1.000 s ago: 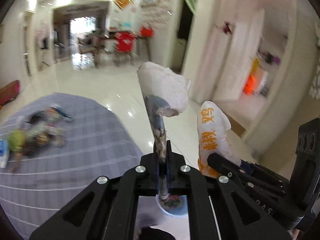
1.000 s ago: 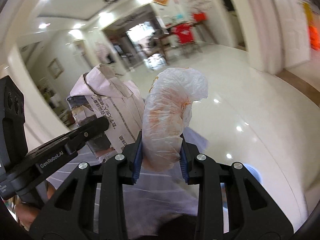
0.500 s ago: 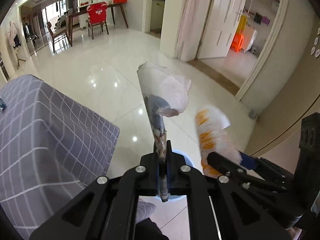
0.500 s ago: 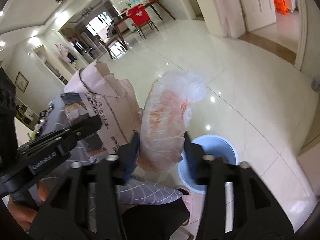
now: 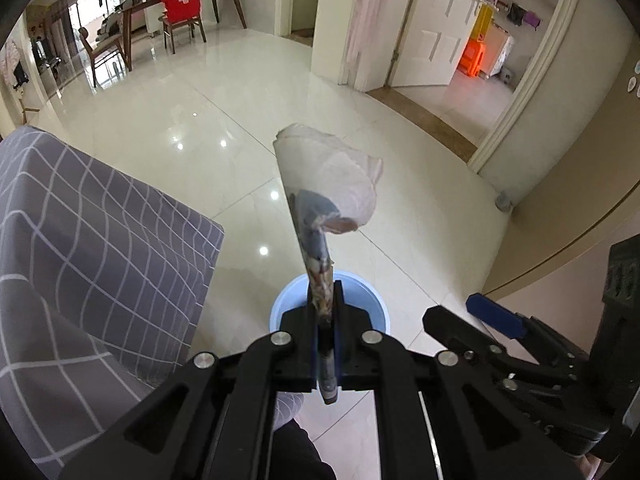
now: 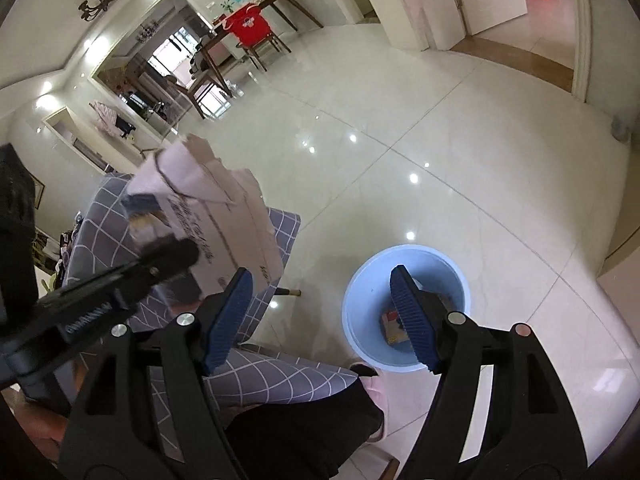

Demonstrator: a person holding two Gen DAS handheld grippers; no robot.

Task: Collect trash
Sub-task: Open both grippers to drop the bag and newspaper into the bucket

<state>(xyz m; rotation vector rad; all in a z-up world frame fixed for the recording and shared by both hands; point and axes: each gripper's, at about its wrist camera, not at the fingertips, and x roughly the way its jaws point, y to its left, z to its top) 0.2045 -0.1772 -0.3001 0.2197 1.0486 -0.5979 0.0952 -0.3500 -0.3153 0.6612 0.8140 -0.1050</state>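
My left gripper (image 5: pixel 326 304) is shut on a flattened paper package (image 5: pixel 320 184), pale with printed text, held edge-on above the floor. It shows broadside in the right wrist view (image 6: pixel 216 216). A light blue bin (image 5: pixel 280 308) stands on the floor just beyond my left gripper. In the right wrist view the bin (image 6: pixel 360 280) holds some trash (image 6: pixel 394 326). My right gripper (image 6: pixel 324 312) is open and empty above the bin, its blue pads (image 6: pixel 412 316) spread wide. It shows at the right in the left wrist view (image 5: pixel 472 312).
A table with a grey checked cloth (image 5: pixel 80 232) stands left of the bin, its leg showing in the right wrist view (image 6: pixel 290 292). Glossy tile floor (image 5: pixel 240 92) spreads beyond. Dining table and chairs (image 5: pixel 180 12) at the back. A doorway (image 5: pixel 480 40) at the right.
My right gripper has opened and the white and orange plastic bag it held is gone from it. Both grippers have tilted down over the blue bin. The left still holds the package.
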